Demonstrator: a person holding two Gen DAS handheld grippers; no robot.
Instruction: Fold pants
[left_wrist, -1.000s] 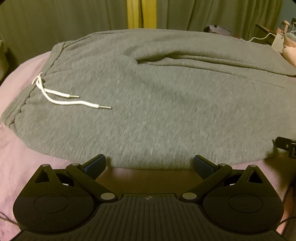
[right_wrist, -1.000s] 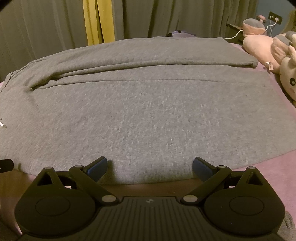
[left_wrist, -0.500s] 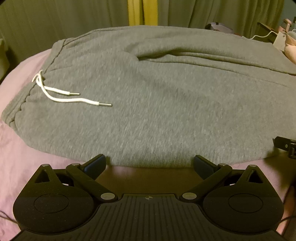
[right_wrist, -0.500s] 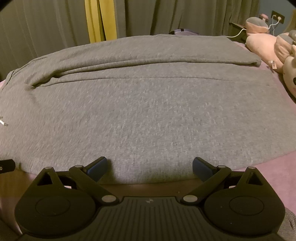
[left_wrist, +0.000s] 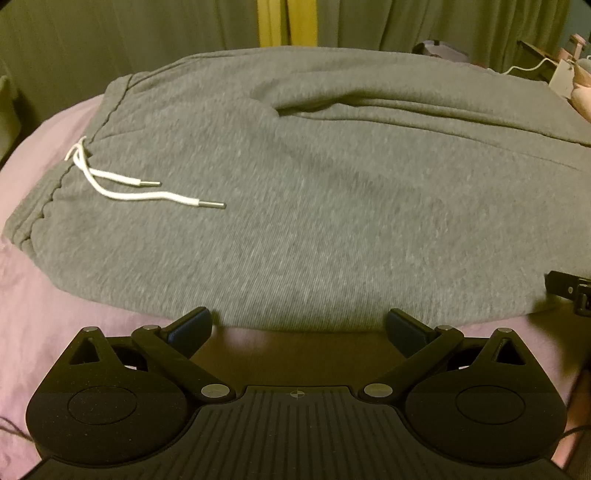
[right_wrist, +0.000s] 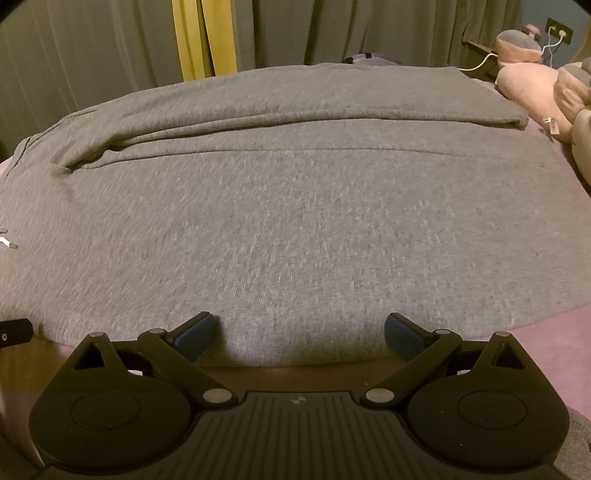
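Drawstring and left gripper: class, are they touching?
Apart. The left wrist view shows grey pants fabric between the white drawstring and the open left gripper.

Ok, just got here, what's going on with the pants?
The grey sweatpants lie spread flat on the pink bedsheet, white drawstring at the waistband end. The left hand-held gripper and the right hand-held gripper are both open at the near edge, holding nothing. No fold has been made yet.
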